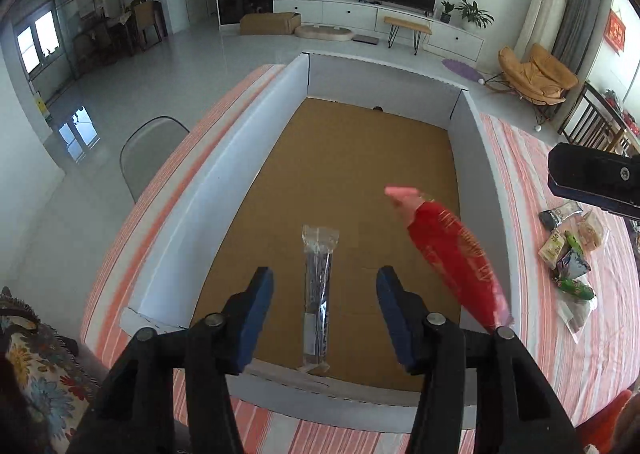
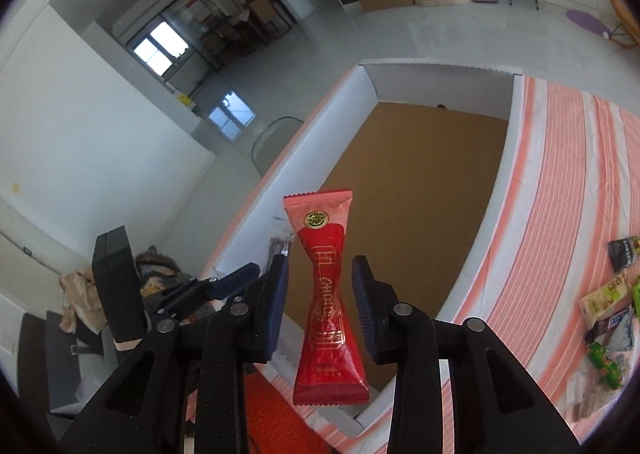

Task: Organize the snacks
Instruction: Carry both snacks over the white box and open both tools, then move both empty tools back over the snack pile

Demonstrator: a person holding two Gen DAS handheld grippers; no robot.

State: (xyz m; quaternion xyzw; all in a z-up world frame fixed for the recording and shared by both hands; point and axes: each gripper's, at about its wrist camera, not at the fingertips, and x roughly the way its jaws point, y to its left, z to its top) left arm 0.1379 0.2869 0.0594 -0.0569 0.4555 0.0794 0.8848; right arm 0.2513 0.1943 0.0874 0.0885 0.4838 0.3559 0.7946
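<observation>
Above a shallow white-walled box [image 1: 192,189] with a brown cardboard floor, the left gripper [image 1: 325,318] stands with jaws apart and nothing between its pads; a clear-wrapped dark snack stick [image 1: 318,294] lies on the box floor at lower centre of the left wrist view. In the right wrist view, the right gripper [image 2: 320,306] is likewise parted, a red snack packet [image 2: 328,302] between its pads with gaps either side. More wrapped snacks [image 1: 570,258] lie on the striped pink tablecloth [image 1: 560,354] at right.
</observation>
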